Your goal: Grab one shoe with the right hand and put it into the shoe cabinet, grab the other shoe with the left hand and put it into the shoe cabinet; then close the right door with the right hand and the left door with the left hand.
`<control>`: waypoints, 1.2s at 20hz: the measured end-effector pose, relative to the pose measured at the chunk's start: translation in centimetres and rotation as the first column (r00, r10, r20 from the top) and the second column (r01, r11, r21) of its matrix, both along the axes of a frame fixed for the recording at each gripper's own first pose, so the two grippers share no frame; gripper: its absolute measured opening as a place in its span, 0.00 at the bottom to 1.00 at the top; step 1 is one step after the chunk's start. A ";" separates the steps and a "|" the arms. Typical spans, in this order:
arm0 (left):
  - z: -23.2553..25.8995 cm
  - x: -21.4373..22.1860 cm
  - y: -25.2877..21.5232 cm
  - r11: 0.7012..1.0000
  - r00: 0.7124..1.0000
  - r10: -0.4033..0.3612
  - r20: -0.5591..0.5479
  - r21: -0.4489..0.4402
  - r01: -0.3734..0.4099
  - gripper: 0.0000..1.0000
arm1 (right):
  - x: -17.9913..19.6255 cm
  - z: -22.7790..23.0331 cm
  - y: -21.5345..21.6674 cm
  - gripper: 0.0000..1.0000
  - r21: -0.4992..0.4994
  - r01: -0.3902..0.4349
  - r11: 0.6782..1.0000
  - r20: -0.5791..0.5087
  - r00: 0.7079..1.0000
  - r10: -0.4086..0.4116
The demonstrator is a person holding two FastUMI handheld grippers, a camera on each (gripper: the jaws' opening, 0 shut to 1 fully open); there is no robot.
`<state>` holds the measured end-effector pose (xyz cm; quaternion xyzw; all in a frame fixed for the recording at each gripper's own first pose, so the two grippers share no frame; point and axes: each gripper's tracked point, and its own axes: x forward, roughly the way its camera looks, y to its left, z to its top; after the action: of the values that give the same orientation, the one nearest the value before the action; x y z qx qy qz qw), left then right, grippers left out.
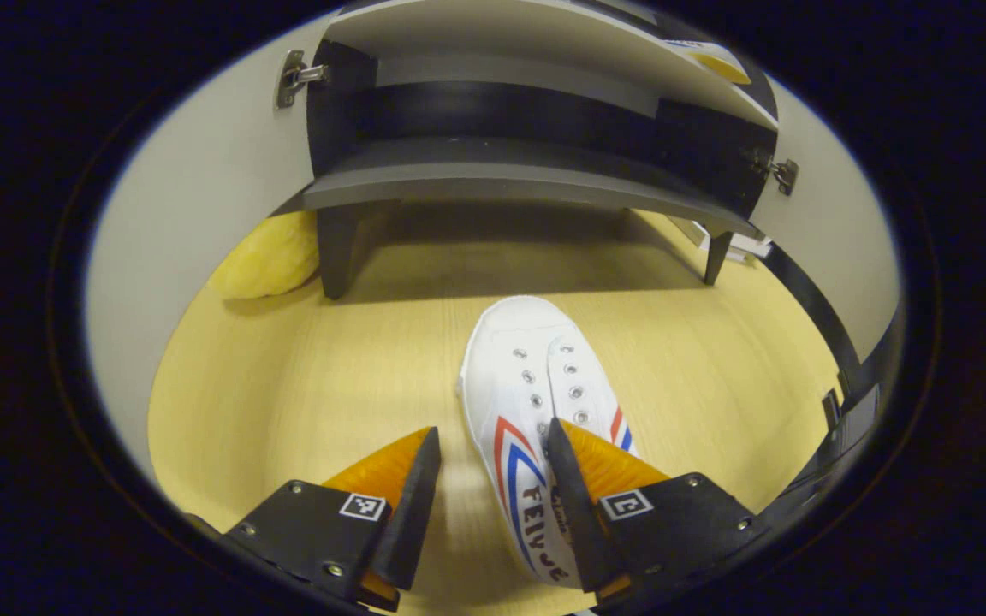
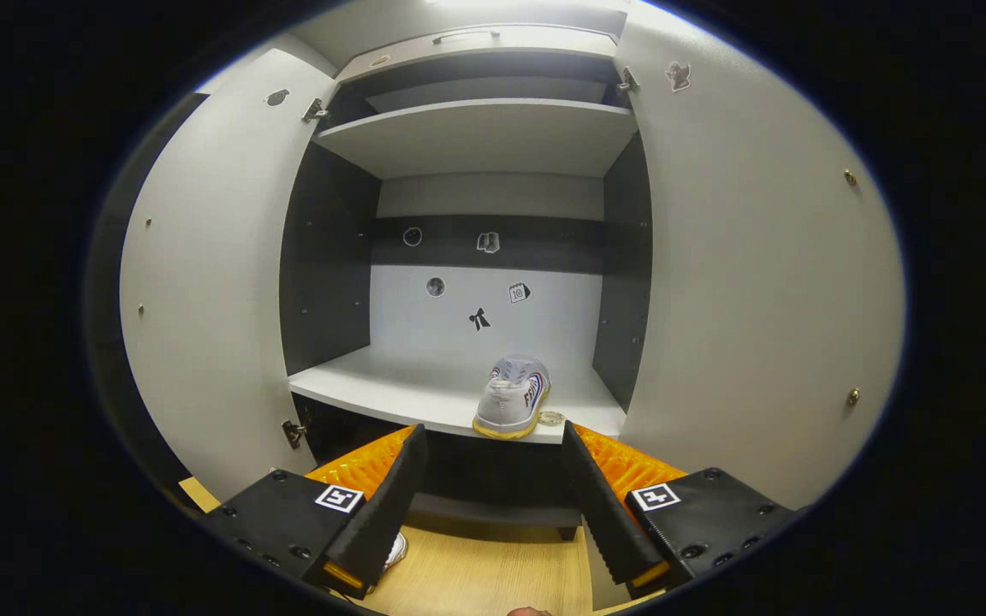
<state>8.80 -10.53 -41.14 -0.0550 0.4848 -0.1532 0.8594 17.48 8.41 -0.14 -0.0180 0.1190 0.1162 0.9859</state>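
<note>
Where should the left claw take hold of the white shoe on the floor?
Probably across the white shoe at its collar, from above and behind: the toe points toward the cabinet, and the open left claw already has one finger inside the opening.

One white shoe (image 1: 536,411) with red and blue stripes lies on the wooden floor at lower centre of the left gripper view, toe toward the shoe cabinet (image 1: 493,184). The other shoe (image 2: 512,395) rests on the cabinet's lower shelf (image 2: 390,385), centre of the right gripper view, both doors (image 2: 219,291) open.
</note>
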 end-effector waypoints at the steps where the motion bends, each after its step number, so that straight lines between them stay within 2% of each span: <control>1: -0.1 -0.1 -0.6 0.999 1.000 -0.007 -0.014 -0.035 0.006 0.75 | 0.0 -0.1 0.0 0.98 -0.001 0.000 1.000 -0.001 1.000 0.000; 3: 0.2 -0.2 -0.9 0.998 0.999 0.019 -0.035 -0.060 -0.021 0.53 | -0.2 -0.2 0.2 0.98 0.003 -0.003 1.000 -0.006 1.000 0.003; 4: -0.1 -0.2 -0.8 0.998 0.999 0.022 -0.039 -0.055 -0.024 0.47 | -0.3 -0.2 0.3 0.98 0.005 -0.004 1.000 -0.008 1.000 0.004; 6: 0.2 -0.1 -0.9 0.999 0.999 0.022 -0.043 -0.037 -0.023 0.41 | -0.6 -0.4 0.4 0.98 0.002 -0.008 1.000 -0.015 1.000 0.008; 7: 0.2 -0.1 -0.9 0.999 0.999 0.017 -0.049 -0.035 -0.019 0.34 | -0.8 -0.5 0.4 0.98 -0.002 -0.010 1.000 -0.019 1.000 0.010; 8: 0.3 0.1 -0.8 0.999 0.999 0.026 -0.042 -0.038 -0.028 0.34 | -0.8 -0.5 0.3 0.98 -0.004 -0.010 1.000 -0.019 1.000 0.010; 11: 0.5 0.5 -0.2 0.996 0.997 0.068 -0.039 -0.057 -0.070 0.11 | -1.0 -0.4 0.2 0.98 -0.002 -0.005 1.000 -0.019 1.000 0.005; 12: -0.1 1.0 -0.3 0.994 0.996 0.090 -0.018 -0.053 -0.091 0.11 | -1.1 -0.2 0.1 0.98 -0.001 -0.002 1.000 -0.017 1.000 0.002; 13: 0.7 1.6 -0.4 0.993 0.995 0.098 -0.012 -0.059 -0.098 0.02 | -1.1 -0.1 -0.1 0.98 -0.001 0.001 1.000 -0.013 1.000 -0.001; 19: 3.1 1.8 -0.2 0.993 0.996 0.085 0.008 -0.087 -0.084 0.02 | -1.5 0.0 -0.6 0.98 -0.001 0.011 1.000 -0.010 1.000 -0.012; 24: 7.9 2.3 -0.4 0.991 0.994 0.064 0.087 -0.120 -0.053 0.02 | -2.1 0.0 -1.0 0.98 0.001 0.017 1.000 -0.012 1.000 -0.017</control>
<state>11.10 -10.94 -33.22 -0.1125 0.4336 -0.1585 0.8799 15.36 7.37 -0.18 -0.0159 0.1249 0.1078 0.9862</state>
